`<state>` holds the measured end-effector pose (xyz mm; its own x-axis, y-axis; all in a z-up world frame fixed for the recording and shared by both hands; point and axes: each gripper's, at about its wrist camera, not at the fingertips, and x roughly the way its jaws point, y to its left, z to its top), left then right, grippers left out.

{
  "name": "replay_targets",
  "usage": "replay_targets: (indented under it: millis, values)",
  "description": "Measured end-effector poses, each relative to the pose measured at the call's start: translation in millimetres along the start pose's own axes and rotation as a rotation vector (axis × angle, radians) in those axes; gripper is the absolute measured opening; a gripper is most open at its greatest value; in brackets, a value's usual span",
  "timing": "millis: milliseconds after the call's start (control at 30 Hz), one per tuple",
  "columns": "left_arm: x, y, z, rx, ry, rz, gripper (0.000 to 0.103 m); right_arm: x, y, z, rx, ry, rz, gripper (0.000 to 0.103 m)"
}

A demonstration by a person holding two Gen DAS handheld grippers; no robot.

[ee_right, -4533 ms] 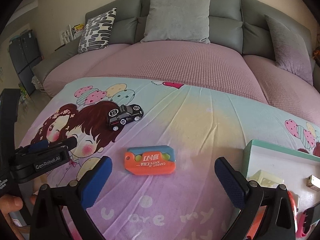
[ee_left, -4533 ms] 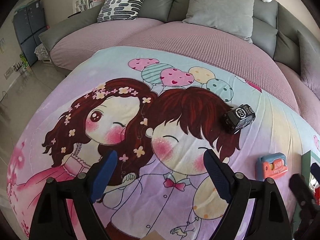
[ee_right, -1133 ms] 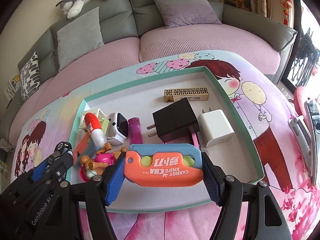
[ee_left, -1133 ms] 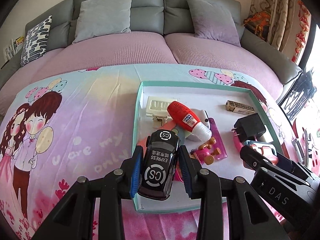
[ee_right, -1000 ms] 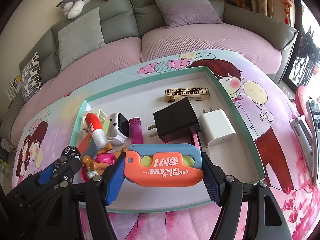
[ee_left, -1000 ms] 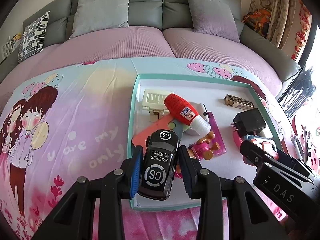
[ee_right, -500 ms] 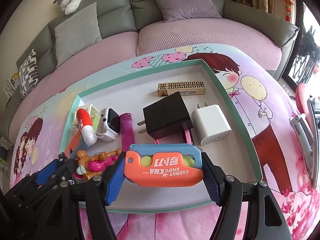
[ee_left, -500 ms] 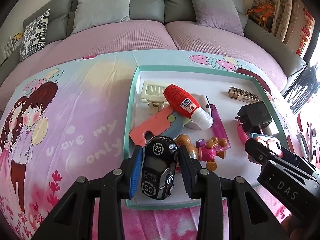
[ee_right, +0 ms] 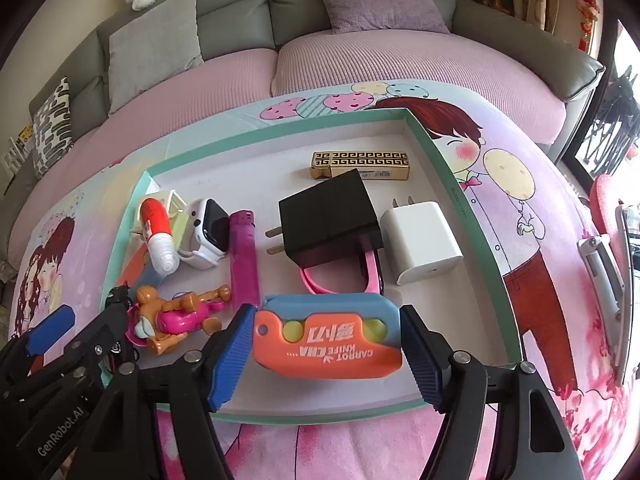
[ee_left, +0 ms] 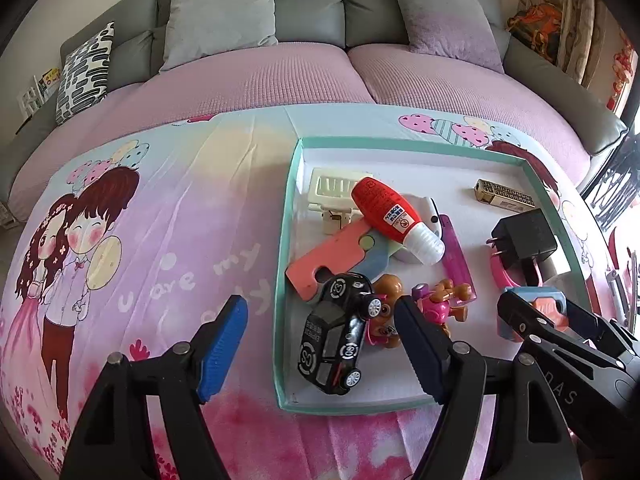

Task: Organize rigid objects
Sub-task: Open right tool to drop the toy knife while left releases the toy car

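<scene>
A black toy car (ee_left: 335,340) lies on its side in the near left corner of the teal-rimmed white tray (ee_left: 285,240). My left gripper (ee_left: 320,312) hangs over it with its jaws opening. The car sits between the blue pads (ee_left: 224,336), and neither pad touches it. My right gripper (ee_right: 326,320) is shut on an orange and blue carrot-knife toy (ee_right: 328,344), held just above the tray's (ee_right: 460,184) near part. In the left wrist view that toy (ee_left: 536,304) shows at the right, behind the right gripper's black fingers (ee_left: 532,324).
The tray also holds a red and white bottle (ee_left: 394,216), a white smartwatch (ee_right: 208,232), a purple lighter (ee_right: 244,256), a black adapter (ee_right: 328,216), a white charger (ee_right: 420,240), a gold box (ee_right: 360,164) and a pink figure toy (ee_right: 172,316). A sofa with cushions lies beyond.
The left jaws have spread and let go of the black car, which tipped onto its side in the tray. The right gripper still holds the carrot-knife toy, slightly nearer the tray.
</scene>
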<state>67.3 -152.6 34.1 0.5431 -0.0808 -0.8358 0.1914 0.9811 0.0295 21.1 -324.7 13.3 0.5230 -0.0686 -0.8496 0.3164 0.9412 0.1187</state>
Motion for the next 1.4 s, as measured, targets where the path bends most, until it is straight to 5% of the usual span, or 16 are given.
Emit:
replay_targets:
  millis: [100,167,267,800,1400]
  values:
    - [-3,5,1,-0.017,-0.011,0.016,0.077,-3,3,0,-0.017,-0.008,0.004,0.081]
    - [-5,11,2,-0.043,-0.024,0.024,0.079,-3,8,0,-0.037,-0.012,0.011,0.095]
    - [-7,23,4,-0.086,-0.041,0.048,0.090,-3,13,-1,-0.064,-0.020,0.001,0.103]
    - [-23,70,-6,-0.202,-0.087,0.140,0.090,-16,35,-5,-0.123,-0.056,-0.004,0.103]
    - [-14,96,-28,-0.174,0.009,0.142,0.090,-28,67,-13,-0.172,-0.069,-0.042,0.103]
